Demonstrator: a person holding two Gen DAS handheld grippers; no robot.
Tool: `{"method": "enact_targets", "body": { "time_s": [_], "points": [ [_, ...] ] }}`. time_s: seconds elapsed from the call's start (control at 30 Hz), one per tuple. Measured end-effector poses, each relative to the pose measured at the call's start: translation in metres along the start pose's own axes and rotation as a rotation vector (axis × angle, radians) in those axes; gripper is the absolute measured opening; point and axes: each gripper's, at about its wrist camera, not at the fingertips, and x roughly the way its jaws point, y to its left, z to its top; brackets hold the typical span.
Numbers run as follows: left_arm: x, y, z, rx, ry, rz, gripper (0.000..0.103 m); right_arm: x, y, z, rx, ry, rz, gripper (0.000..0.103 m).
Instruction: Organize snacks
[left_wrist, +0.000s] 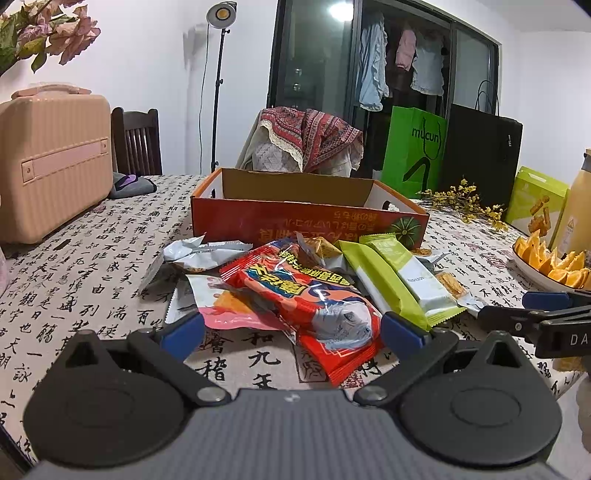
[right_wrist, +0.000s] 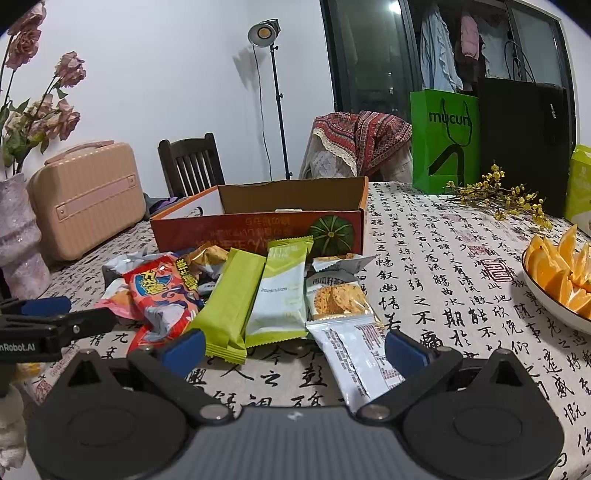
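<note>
Left tongs (left_wrist: 291, 332): nearest my lens, blue pads spread wide and empty, hovering just short of the red snack packet (left_wrist: 314, 299).
Right tongs (right_wrist: 293, 347): likewise released, nothing held, pads either side of the near ends of a lime-green bar (right_wrist: 231, 299) and a white sachet (right_wrist: 354, 354).
Snack pile: loose wrappers heaped on the calligraphy tablecloth (right_wrist: 443, 295) just before both tools; a pale green bar (right_wrist: 282, 291) and a biscuit pack (right_wrist: 334, 299) lie between the lime bar and the sachet.
Orange box (left_wrist: 306, 218): open-topped cardboard, directly behind the pile; I see nothing in the part of its inside that shows.
Surroundings: plate of orange wedges (right_wrist: 554, 280) well to the right, pink case (left_wrist: 51, 162) to the left.
Step in hand: I judge this the start, picking a first packet.
Next move: I would ease one tool forward, close on a single top wrapper, lift it clear, and carry it over the box rim.
</note>
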Motion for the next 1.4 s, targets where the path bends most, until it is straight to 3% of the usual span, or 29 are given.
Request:
{"method": "enact_targets", "body": {
  "time_s": [1.17,1.4],
  "points": [
    [-0.002,0.001,0.001,-0.022,-0.001,-0.005,0.103,0.004,-0.006,0.0,0.011,0.016,0.034,0.103],
    [0.0,0.002,0.002,-0.033,0.005,0.004,0.103,0.011,-0.024,0.001,-0.034,0.041,-0.007,0.099]
  ]
}}
